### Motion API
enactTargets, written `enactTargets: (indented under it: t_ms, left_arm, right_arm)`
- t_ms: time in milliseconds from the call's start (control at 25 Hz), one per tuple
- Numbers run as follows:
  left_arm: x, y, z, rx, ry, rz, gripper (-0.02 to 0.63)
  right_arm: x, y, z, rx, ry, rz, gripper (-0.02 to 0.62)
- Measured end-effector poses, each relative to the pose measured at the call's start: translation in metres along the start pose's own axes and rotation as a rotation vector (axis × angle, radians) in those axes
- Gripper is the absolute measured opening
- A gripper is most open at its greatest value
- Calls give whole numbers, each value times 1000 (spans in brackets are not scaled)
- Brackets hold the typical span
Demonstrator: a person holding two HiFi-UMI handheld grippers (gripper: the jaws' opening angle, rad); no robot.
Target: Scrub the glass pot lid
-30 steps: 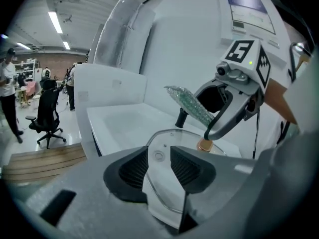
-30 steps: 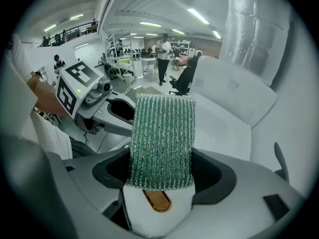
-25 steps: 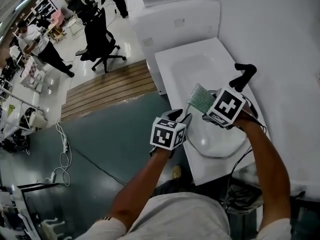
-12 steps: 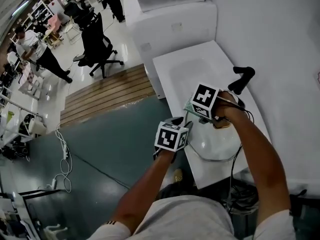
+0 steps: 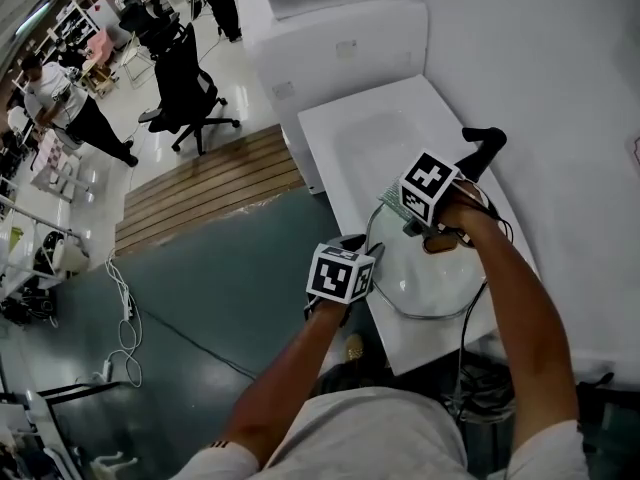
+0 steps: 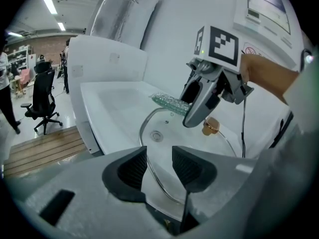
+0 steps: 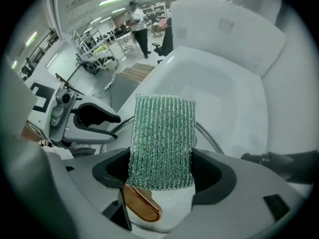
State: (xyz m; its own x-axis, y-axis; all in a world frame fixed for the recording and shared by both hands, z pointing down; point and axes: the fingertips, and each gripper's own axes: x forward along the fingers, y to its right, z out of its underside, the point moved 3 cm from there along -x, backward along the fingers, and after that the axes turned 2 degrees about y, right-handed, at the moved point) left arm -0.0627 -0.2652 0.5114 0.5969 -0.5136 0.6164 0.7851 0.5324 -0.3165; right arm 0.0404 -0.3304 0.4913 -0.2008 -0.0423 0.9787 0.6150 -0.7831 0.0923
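The glass pot lid [image 5: 432, 286] lies in the white sink [image 5: 345, 133], its gold knob [image 6: 210, 127] upward. My right gripper [image 7: 162, 176] points down over the lid, shut on a green scrub sponge [image 7: 162, 138]. The sponge [image 6: 170, 102] hangs just above the glass beside the knob [image 7: 142, 205]. My left gripper [image 6: 160, 166] is at the sink's front edge. Its jaws have just been opening, and the lid's near rim [image 6: 149, 156] shows in the gap without the pads pressing on it. From the head view the left gripper [image 5: 362, 246] is left of the right gripper [image 5: 412, 220].
A black faucet [image 5: 483, 148] stands at the sink's back right. A white wall and cabinet [image 5: 340, 38] enclose the sink. On the floor to the left are a wooden platform [image 5: 200, 183], an office chair [image 5: 185, 78], cables [image 5: 125, 318] and people further off.
The right gripper has sunk toward the lid and rolled, bringing the sponge from held up over the basin to low beside the knob. The left gripper has dropped slightly.
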Motion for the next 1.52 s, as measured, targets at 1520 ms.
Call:
enactTargets:
  t_ms: [1520]
  left_arm:
    - [7,3,6,-4,30,-6,164]
  right_arm:
    - [-55,-59,58,38,231,206,348]
